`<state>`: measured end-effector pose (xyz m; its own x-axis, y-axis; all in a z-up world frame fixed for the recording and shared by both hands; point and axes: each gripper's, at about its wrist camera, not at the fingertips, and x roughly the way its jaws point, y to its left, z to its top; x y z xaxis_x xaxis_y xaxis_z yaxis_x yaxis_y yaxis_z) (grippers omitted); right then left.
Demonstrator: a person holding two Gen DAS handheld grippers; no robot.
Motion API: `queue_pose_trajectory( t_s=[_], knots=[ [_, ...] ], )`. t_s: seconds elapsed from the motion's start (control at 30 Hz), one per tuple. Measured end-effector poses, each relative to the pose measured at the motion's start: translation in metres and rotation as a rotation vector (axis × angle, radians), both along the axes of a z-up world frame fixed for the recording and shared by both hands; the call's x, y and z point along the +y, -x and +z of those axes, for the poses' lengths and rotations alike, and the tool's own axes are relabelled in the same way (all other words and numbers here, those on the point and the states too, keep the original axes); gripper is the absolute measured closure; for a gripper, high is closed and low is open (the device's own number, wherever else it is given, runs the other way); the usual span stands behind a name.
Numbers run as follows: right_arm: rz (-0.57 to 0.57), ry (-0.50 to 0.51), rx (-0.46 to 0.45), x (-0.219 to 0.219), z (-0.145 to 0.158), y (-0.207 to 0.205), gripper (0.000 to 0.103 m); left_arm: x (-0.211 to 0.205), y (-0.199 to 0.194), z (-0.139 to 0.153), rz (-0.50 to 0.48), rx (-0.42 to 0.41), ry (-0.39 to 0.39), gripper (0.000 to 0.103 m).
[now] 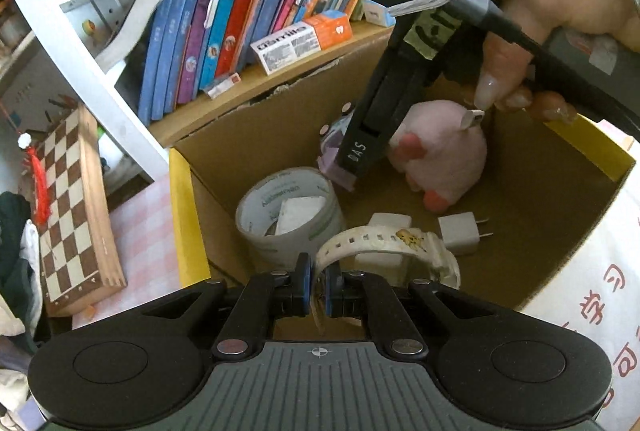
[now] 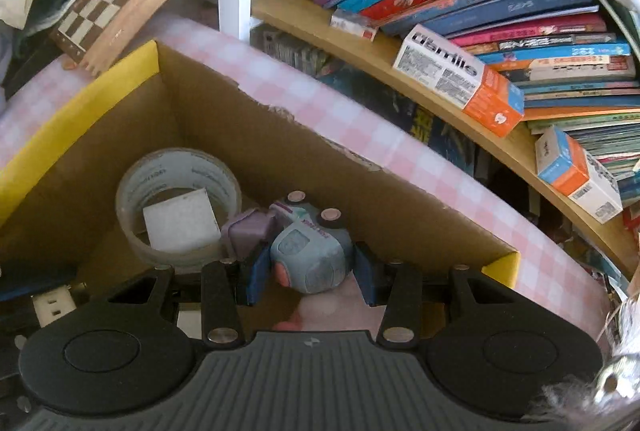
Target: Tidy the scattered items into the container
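An open cardboard box (image 1: 280, 127) with yellow flaps holds a tape roll (image 1: 288, 215), a pink plush (image 1: 444, 155), a white charger plug (image 1: 460, 233) and a white block. My left gripper (image 1: 317, 289) is shut on the strap of a white watch (image 1: 384, 243), held over the box's near edge. My right gripper (image 2: 306, 277) reaches down into the box (image 2: 280, 151) with its pads on either side of a blue and purple toy car (image 2: 304, 255), which rests against the back wall beside the tape roll (image 2: 176, 199). The right gripper also shows in the left wrist view (image 1: 348, 167).
A bookshelf (image 2: 440, 99) with books and small cartons stands behind the box. A chessboard (image 1: 72, 215) leans at the left near a pile of clothes. The box stands on a pink checked cloth (image 2: 360, 127). A white bag with red print (image 1: 600, 291) lies at the right.
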<state>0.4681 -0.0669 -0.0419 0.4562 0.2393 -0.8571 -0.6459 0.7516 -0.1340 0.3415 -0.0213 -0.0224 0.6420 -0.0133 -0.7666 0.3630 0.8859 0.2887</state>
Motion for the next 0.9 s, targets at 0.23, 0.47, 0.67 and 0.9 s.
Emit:
queue_pose_trajectory(
  t_s=[0.23, 0.47, 0.67, 0.9],
  knots=[
    [0.017, -0.018, 0.017, -0.003, 0.000, -0.002, 0.052, -0.001, 0.000, 0.002, -0.001, 0.004, 0.010, 0.085],
    [0.025, -0.115, -0.029, -0.015, 0.036, 0.014, 0.044, -0.003, 0.022, 0.026, -0.003, -0.086, 0.037, 0.041],
    [0.019, -0.230, -0.090, -0.032, 0.077, 0.053, 0.041, 0.005, 0.057, 0.057, 0.045, -0.208, 0.114, 0.026],
    [-0.048, -0.354, -0.170, -0.064, 0.110, 0.125, 0.038, 0.021, 0.117, 0.094, 0.127, -0.356, 0.233, 0.006]
  ],
)
